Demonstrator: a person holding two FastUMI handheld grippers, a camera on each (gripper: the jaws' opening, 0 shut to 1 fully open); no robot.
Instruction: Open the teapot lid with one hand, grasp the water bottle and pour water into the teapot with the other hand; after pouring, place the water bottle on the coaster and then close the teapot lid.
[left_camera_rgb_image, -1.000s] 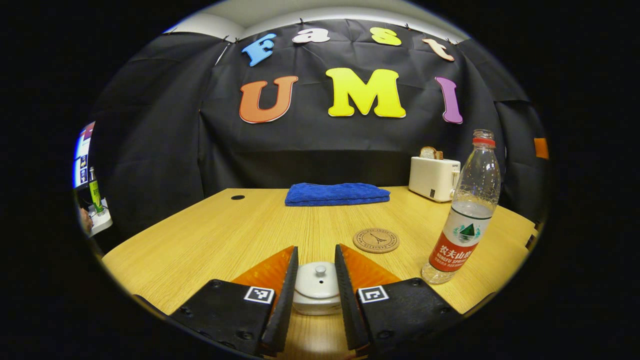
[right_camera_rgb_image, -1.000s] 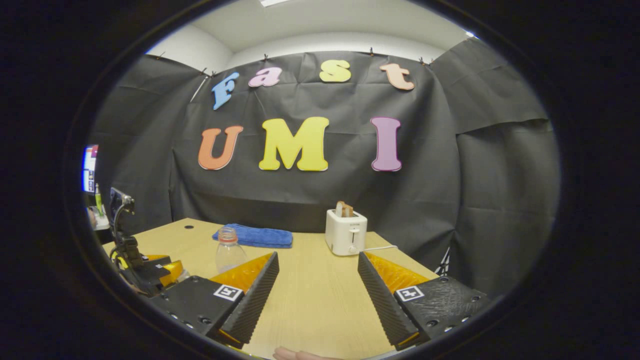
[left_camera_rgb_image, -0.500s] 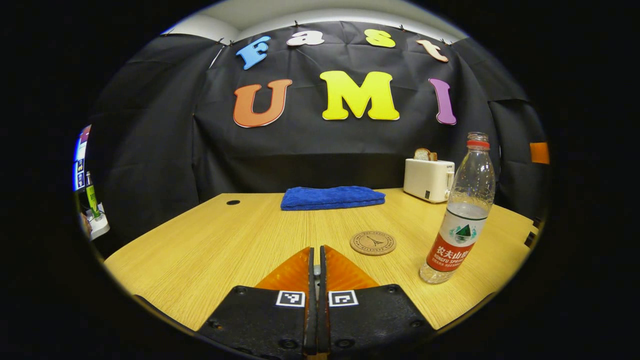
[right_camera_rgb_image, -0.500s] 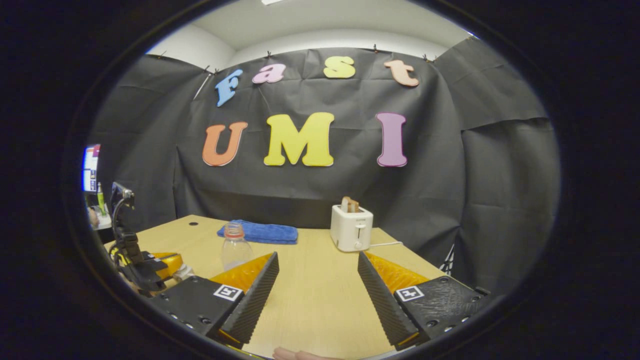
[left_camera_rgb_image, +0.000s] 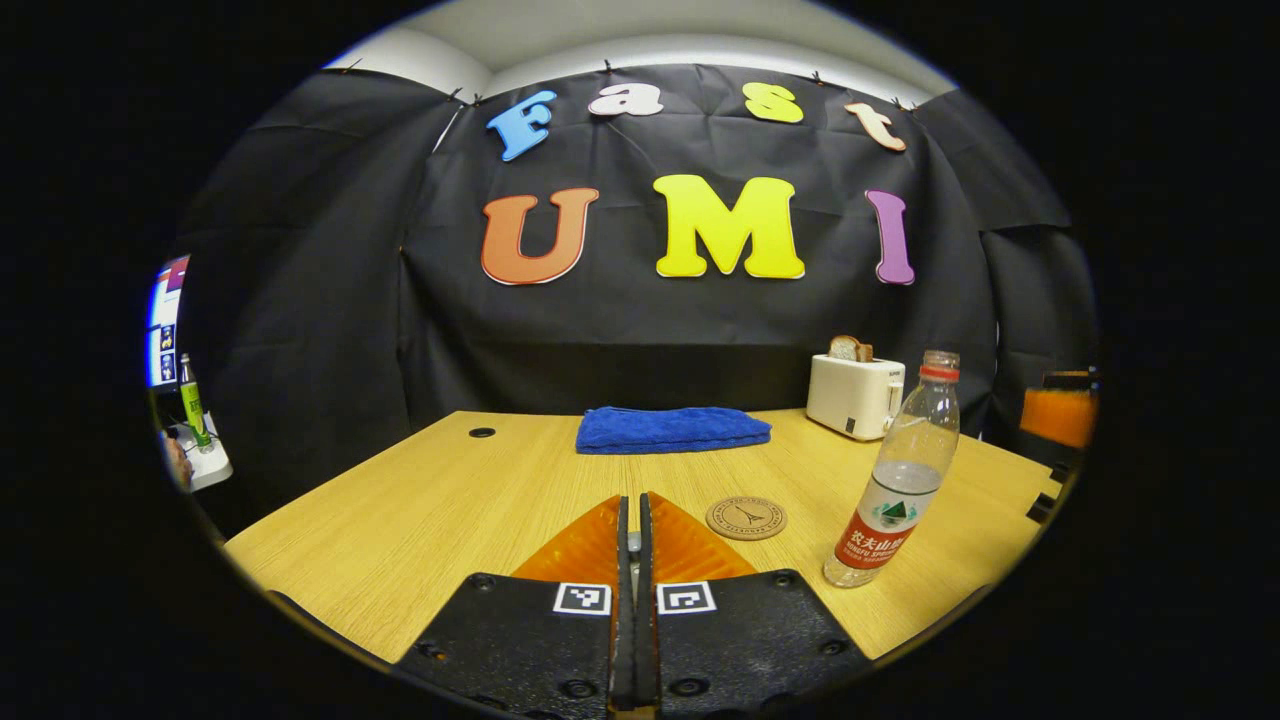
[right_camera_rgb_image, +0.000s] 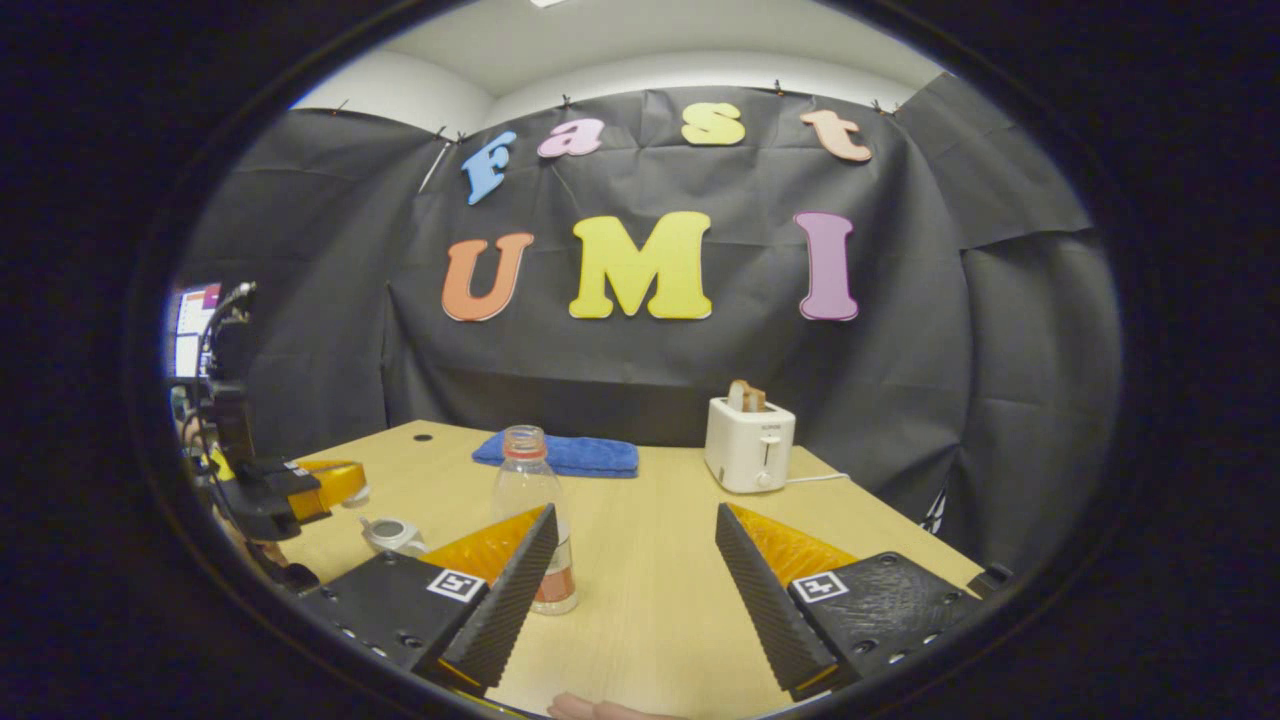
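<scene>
Our left gripper (left_camera_rgb_image: 630, 560) has its two fingers pressed almost together with a sliver of something pale pinched between them — we cannot tell from its own view what that is, though the right gripper view shows it raised above the open teapot (right_camera_rgb_image: 393, 536) at the table's (right_camera_rgb_image: 650, 600) left side. Our right gripper (right_camera_rgb_image: 636, 570) hangs with its jaws wide apart and nothing between them, the uncapped water bottle (left_camera_rgb_image: 893, 470) standing upright just left of its left finger. In the left gripper view the coaster (left_camera_rgb_image: 746, 518) lies bare beside the bottle, with a folded blue towel (left_camera_rgb_image: 672, 428) and a toaster (left_camera_rgb_image: 855, 396) farther back.
</scene>
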